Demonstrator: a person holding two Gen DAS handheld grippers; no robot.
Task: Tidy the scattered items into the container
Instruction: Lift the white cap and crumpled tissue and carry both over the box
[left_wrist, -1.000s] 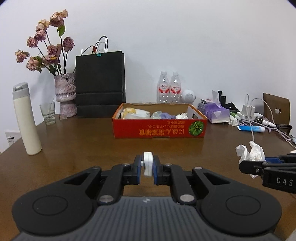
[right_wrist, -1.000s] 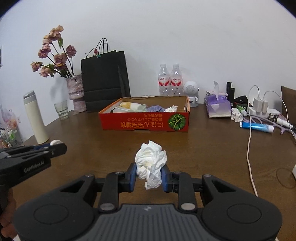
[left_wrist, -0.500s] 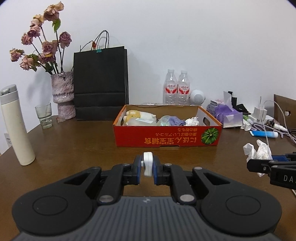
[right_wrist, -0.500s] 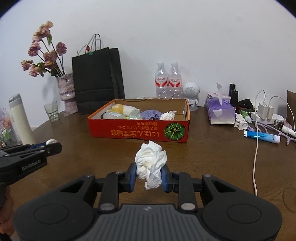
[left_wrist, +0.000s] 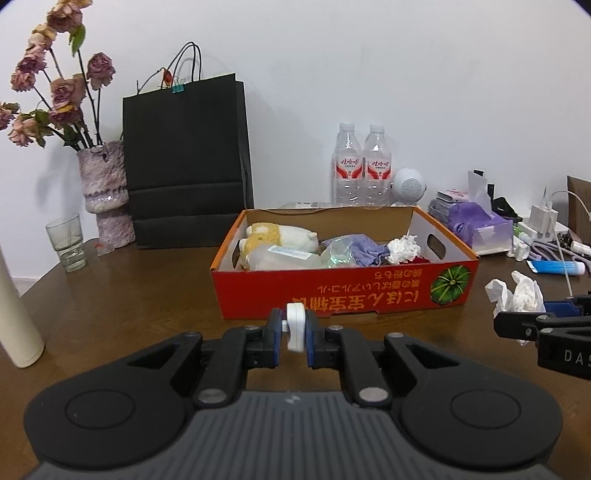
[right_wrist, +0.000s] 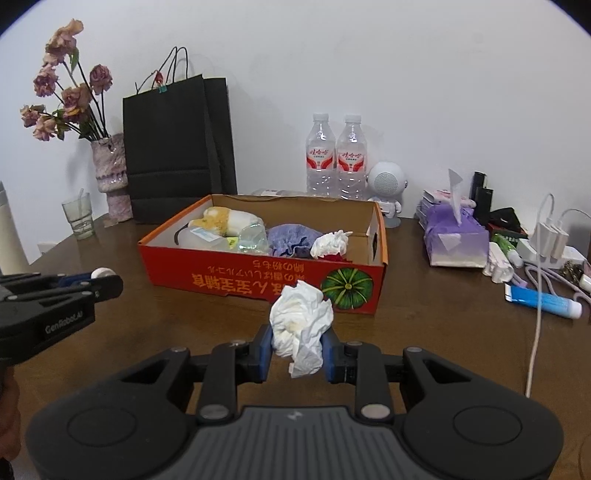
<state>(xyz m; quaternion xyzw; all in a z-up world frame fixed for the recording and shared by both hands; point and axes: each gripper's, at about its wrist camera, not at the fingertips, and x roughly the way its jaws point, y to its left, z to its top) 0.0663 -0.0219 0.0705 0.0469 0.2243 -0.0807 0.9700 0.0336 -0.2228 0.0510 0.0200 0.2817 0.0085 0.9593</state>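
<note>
1. Since a second ago both grippers have come nearer the red cardboard box (left_wrist: 343, 291), which now looms larger in both views.
2. The left gripper (left_wrist: 293, 334) is clamped on a small white cap-like piece (left_wrist: 295, 326); the right wrist view shows only its rounded top (right_wrist: 102, 273).
3. The right gripper (right_wrist: 299, 350) pinches a crumpled white tissue (right_wrist: 301, 321), fully seen only from its own camera; the left view catches it side-on (left_wrist: 517, 295).
4. Both held things hang above the brown table (right_wrist: 221, 325), short of the box's front wall.
5. The box's contents overlap; a plush toy (left_wrist: 280, 236), a purple cloth (right_wrist: 291, 238) and another tissue wad (right_wrist: 330, 242) are recognisable, while the rest is hard to make out.
</note>
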